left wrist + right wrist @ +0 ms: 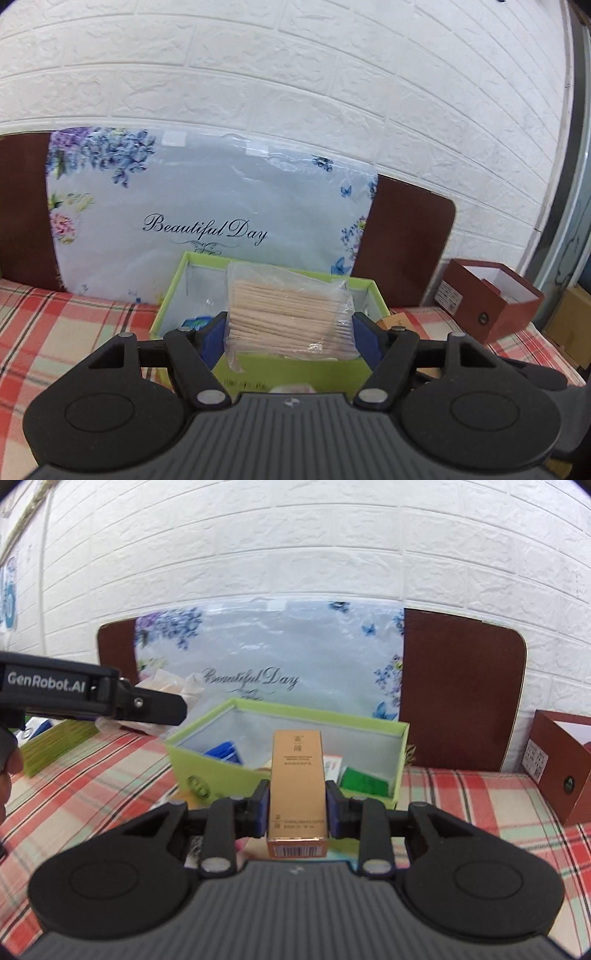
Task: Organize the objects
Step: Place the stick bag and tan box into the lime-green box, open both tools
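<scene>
The left gripper [290,323] clamps a clear packet of wooden sticks [288,314] between its blue pads, holding it above the open green box [266,365] on the checked cloth [55,332]; the right gripper [297,805] is closed on a tall gold carton [297,786], pads pressing both long sides, just in front of the same box; inside it lie a blue packet [223,751] and a green one [364,782] (other contents are too blurred to name); behind stands a floral bag [207,206] reading "Beautiful Day", and a dark red box [491,299] sits off to the right.
</scene>
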Tool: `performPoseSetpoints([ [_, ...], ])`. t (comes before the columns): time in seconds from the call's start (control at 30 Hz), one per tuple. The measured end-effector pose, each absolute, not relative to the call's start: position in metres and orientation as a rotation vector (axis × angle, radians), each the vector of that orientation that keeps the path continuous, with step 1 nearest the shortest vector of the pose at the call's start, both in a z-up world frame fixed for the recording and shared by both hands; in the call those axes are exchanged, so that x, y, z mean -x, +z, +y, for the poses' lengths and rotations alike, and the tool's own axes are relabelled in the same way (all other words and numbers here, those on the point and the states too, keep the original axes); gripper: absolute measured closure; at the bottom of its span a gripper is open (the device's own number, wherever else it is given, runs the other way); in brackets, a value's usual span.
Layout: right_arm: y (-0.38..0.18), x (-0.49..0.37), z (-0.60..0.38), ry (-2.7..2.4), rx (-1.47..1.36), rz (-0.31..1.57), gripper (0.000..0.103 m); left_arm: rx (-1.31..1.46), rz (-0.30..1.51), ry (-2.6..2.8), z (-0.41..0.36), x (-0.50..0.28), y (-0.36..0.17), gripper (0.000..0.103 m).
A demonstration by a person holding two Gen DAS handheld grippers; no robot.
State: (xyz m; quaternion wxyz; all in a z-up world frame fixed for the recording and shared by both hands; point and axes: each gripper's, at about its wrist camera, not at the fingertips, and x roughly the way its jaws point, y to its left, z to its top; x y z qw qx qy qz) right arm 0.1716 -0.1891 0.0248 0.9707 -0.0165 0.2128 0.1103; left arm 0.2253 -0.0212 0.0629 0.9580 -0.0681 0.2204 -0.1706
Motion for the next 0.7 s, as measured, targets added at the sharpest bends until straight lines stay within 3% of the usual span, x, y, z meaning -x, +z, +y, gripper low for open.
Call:
performPoseSetpoints([
  [0.3,-0.001,-0.249,-0.201,0.109,0.072,0.453,0.074,0.156,0.543,-0.314,-0.049,-0.314,0.031,0.030],
  [0.37,-0.007,-0.260,-0.203,0.105,0.069,0.454,0.073,0.191,0.534,-0.287,-0.048,-0.317,0.025,0.020],
  [0.4,-0.010,-0.264,-0.204,0.105,0.073,0.446,0.073,0.199,0.545,-0.263,-0.047,-0.317,0.022,0.009],
  [0.43,-0.013,-0.266,-0.204,0.108,0.084,0.431,0.070,0.200,0.550,-0.239,-0.045,-0.317,0.021,0.007],
  [0.5,-0.018,-0.265,-0.203,0.113,0.106,0.417,0.019,0.191,0.539,-0.238,-0.040,-0.310,0.020,0.007],
  [0.67,-0.024,-0.230,-0.209,0.136,0.079,0.326,0.000,0.215,0.451,-0.261,-0.022,-0.265,0.024,0.007],
  [0.7,-0.024,-0.221,-0.211,0.136,0.070,0.308,0.000,0.224,0.451,-0.250,-0.017,-0.255,0.023,0.007],
])
